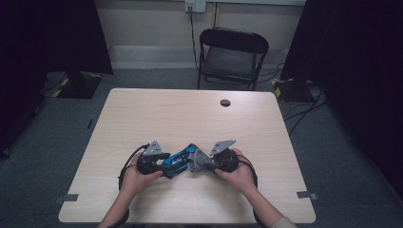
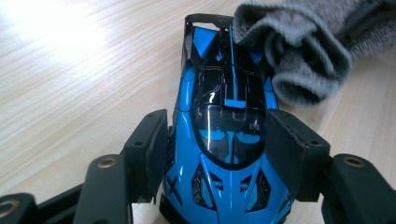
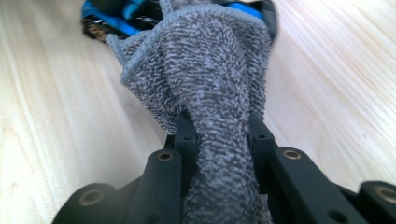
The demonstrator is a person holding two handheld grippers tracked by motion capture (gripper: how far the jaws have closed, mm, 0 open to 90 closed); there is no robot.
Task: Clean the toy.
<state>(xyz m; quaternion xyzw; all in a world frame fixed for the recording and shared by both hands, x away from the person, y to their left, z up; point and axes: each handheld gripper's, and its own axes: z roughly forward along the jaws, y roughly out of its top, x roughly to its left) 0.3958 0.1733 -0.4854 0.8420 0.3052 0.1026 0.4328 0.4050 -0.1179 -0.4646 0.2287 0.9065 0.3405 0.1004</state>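
A blue and black toy racing car [image 1: 177, 161] lies on the light wooden table [image 1: 190, 118], near the front edge. My left gripper [image 1: 166, 166] is shut on the car's front half, one pad on each side. In the left gripper view the car [image 2: 224, 140] points away between the jaws of this gripper [image 2: 217, 144]. My right gripper [image 1: 205, 164] is shut on a bunched grey cloth [image 1: 199, 161]. In the right gripper view the cloth [image 3: 219, 93] rises from the right gripper [image 3: 219, 135] and rests against the car's rear [image 3: 116, 18]. The left gripper view shows the cloth [image 2: 299, 51] touching the tail at its right.
A black folding chair [image 1: 232, 54] stands behind the table's far edge. A round cable hole [image 1: 225, 102] sits near the far right of the tabletop. Dark curtains flank the room, and cables run over the floor at the right.
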